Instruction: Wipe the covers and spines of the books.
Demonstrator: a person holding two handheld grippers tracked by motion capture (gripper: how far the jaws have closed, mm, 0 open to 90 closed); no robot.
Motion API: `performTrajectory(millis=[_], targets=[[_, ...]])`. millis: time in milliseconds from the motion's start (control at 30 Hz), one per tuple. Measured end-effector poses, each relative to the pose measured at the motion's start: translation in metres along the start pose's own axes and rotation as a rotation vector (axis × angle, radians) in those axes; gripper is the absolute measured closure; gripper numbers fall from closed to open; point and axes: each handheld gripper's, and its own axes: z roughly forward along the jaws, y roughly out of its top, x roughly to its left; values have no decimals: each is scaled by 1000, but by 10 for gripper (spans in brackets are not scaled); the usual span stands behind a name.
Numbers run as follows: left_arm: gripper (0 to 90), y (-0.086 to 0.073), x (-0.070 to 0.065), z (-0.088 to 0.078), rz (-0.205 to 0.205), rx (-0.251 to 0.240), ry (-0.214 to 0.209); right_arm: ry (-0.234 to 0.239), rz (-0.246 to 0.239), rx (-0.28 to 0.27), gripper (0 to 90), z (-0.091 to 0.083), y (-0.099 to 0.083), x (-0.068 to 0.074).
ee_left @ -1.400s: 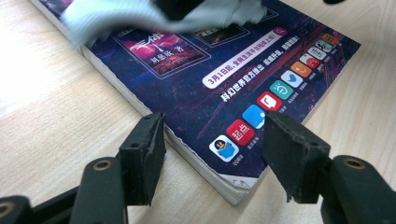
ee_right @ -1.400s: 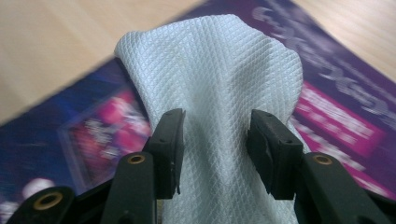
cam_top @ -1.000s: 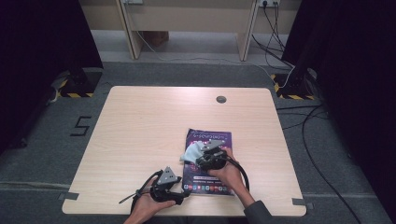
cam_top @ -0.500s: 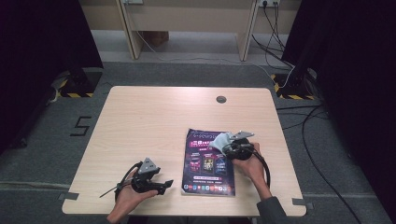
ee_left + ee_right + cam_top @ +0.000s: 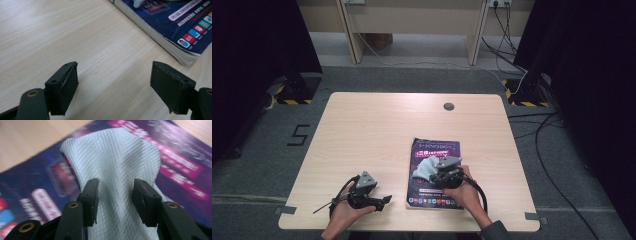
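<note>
A purple magazine (image 5: pixel 437 147) lies flat on the wooden table (image 5: pixel 372 130), right of centre near the front. On its cover sits a white quilted cloth (image 5: pixel 424 169), and my right gripper (image 5: pixel 433 173) is shut on it. In the right gripper view the cloth (image 5: pixel 112 152) bunches between the pads of the right gripper (image 5: pixel 115 192) over the magazine (image 5: pixel 180 162). My left gripper (image 5: pixel 383 200) rests low over bare wood left of the magazine. Its jaws have just been opening and stand wide with nothing between them (image 5: pixel 113 75); the magazine's corner (image 5: pixel 175 25) lies beyond.
A round cable hole (image 5: pixel 449 106) sits near the table's far edge. Black cables (image 5: pixel 532 125) run over the grey floor at the right. Wooden furniture legs (image 5: pixel 349 35) stand behind the table. The front edge is close under both hands.
My left gripper has slid left, away from the magazine, and its jaws have spread. My right gripper carried the cloth right across the cover, then back towards the left.
</note>
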Motion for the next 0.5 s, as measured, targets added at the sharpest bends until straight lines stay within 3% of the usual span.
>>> performTrajectory(millis=[100,233,367,500], targets=[[215,0,2,0,-7,1,7,16,-28,8,562,2,4,9],[214,0,4,0,-10,4,14,37,2,0,544,2,2,1],[204,1,5,0,-13,-2,20,-41,30,0,541,1,0,-16],[199,1,7,0,-30,-10,33,-37,79,-6,543,-1,-5,-27]])
